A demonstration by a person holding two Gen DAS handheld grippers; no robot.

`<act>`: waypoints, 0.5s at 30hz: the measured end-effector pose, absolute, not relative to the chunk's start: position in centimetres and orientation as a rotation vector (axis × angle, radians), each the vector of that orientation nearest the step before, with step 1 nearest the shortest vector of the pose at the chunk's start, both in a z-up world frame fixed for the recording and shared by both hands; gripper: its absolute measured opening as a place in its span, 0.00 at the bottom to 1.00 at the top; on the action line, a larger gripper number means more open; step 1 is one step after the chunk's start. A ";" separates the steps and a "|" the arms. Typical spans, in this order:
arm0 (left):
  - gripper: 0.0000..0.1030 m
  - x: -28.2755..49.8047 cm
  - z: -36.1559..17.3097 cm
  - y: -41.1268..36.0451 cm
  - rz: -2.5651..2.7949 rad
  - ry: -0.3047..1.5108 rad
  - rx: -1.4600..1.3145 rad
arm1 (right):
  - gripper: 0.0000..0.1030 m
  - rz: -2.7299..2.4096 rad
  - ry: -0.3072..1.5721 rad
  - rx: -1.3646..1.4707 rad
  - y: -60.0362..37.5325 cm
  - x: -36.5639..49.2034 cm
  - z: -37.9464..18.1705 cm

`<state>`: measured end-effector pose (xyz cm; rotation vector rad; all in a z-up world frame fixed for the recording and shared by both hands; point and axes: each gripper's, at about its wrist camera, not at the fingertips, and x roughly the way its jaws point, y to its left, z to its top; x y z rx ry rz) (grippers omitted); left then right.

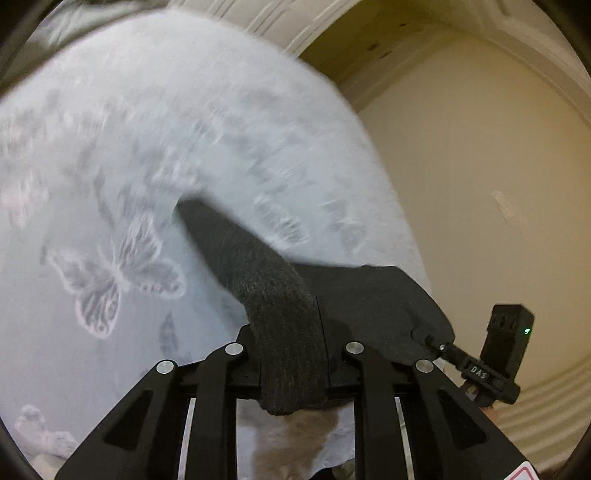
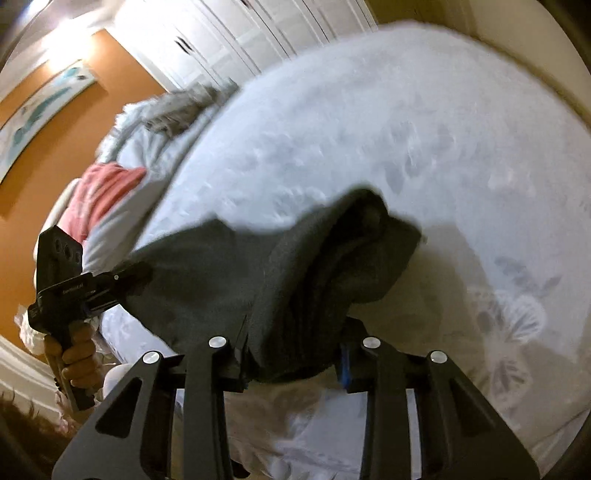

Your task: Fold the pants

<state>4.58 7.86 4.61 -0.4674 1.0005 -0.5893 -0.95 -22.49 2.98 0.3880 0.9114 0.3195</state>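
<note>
The dark grey pants (image 1: pixel 273 295) hang between both grippers above a white bed sheet with butterfly prints (image 1: pixel 110 184). My left gripper (image 1: pixel 291 365) is shut on one edge of the pants; cloth drapes over its fingers and hides the tips. The right gripper's body (image 1: pixel 506 339) shows at the right of the left wrist view, holding the same stretched cloth. In the right wrist view my right gripper (image 2: pixel 295 354) is shut on the bunched pants (image 2: pixel 314 273), fingertips hidden. The left gripper's body (image 2: pixel 70 280) holds the far end at the left.
The bed (image 2: pixel 406 129) fills most of both views. A pink pillow (image 2: pixel 99 192) and a rumpled grey blanket (image 2: pixel 177 107) lie at the head. White wardrobe doors (image 2: pixel 229 33), an orange wall (image 2: pixel 44 155) and a cream floor (image 1: pixel 480 166) surround the bed.
</note>
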 end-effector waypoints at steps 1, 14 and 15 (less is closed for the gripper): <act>0.15 4.2 6.7 7.5 -0.614 0.953 -0.439 | 0.31 0.325 0.863 0.362 -22.1 -1.5 4.6; 0.74 12.7 12.6 6.6 -0.320 0.564 -0.233 | 0.74 0.146 0.554 0.266 -24.7 9.8 10.9; 0.75 14.0 10.0 7.0 -0.251 0.591 -0.227 | 0.74 0.071 0.611 0.250 -25.2 11.0 8.5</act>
